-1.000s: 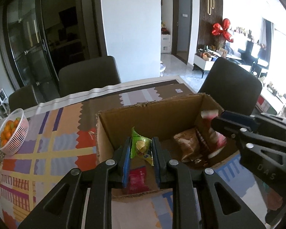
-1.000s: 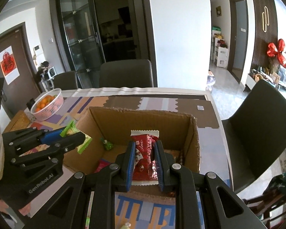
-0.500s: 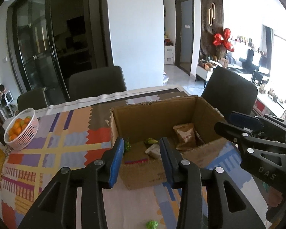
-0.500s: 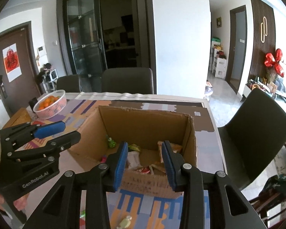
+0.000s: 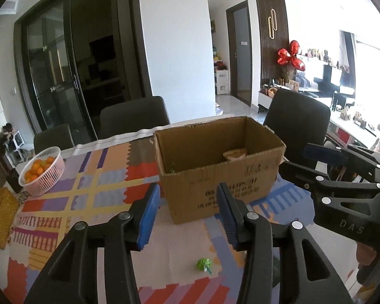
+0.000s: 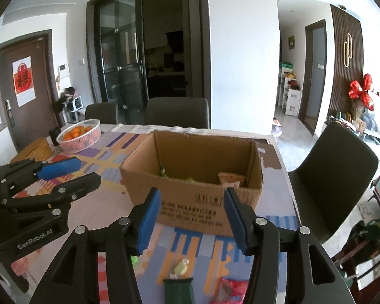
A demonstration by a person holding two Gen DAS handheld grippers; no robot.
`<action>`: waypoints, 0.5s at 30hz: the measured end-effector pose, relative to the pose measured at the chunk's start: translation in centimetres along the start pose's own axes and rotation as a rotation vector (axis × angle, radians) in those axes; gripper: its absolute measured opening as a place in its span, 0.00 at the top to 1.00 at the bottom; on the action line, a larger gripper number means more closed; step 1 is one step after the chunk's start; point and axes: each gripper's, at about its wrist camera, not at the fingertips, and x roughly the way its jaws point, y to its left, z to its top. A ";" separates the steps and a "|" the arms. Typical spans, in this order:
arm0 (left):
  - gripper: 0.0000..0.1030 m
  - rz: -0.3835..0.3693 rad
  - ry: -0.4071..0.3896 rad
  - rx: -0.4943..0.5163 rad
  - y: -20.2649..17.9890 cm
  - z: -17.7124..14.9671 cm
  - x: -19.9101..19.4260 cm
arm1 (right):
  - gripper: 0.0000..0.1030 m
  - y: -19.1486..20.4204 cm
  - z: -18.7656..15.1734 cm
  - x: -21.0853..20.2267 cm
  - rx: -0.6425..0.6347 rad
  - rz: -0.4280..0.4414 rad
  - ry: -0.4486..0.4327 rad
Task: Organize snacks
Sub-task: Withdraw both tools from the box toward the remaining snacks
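Once both packets had dropped into the cardboard box (image 5: 220, 177), the two claws drew back from it toward the near edge of the table: a second earlier the left gripper (image 5: 188, 212) had pinched a green packet and the right gripper (image 6: 193, 215) a red one over the box. Their jaws had just been opening, and now both stood partly apart with nothing between the blue ribbed pads. I judged that round of packing finished and a fresh pick due next.

Several snacks still lay loose on the tablecloth (image 5: 88, 197) in front of the box: a small crinkled green candy (image 5: 204, 264) under the left claw, and a pale wrapped sweet (image 6: 180, 268), a dark green packet (image 6: 178, 290) and a glossy red packet (image 6: 231, 291) under the right. The box was plain brown corrugated card, open-topped, with printed lettering on its side; a tan wrapper (image 5: 235, 154) peeked above its rim. The cloth looked flat and smooth, patterned in bright blocks. A white plastic lattice basket (image 5: 43, 171) of oranges sat well apart at the far left.
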 end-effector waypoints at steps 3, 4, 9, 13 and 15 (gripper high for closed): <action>0.55 0.001 0.006 0.013 -0.3 -1.1 -0.6 | 0.45 0.3 -1.0 -0.6 -0.001 0.004 -0.003; 0.55 0.001 0.008 0.015 -0.3 -1.5 -0.8 | 0.43 0.5 -1.4 -0.8 0.000 0.005 -0.002; 0.54 -0.012 0.022 0.024 -0.6 -3.5 -1.5 | 0.39 1.1 -3.3 -1.1 -0.003 0.009 0.023; 0.51 -0.007 0.033 0.033 -0.8 -5.0 -1.5 | 0.37 1.5 -4.6 -1.0 -0.001 0.013 0.049; 0.51 -0.017 0.046 0.031 -1.0 -5.6 -1.6 | 0.37 1.6 -5.2 -1.0 0.002 0.018 0.065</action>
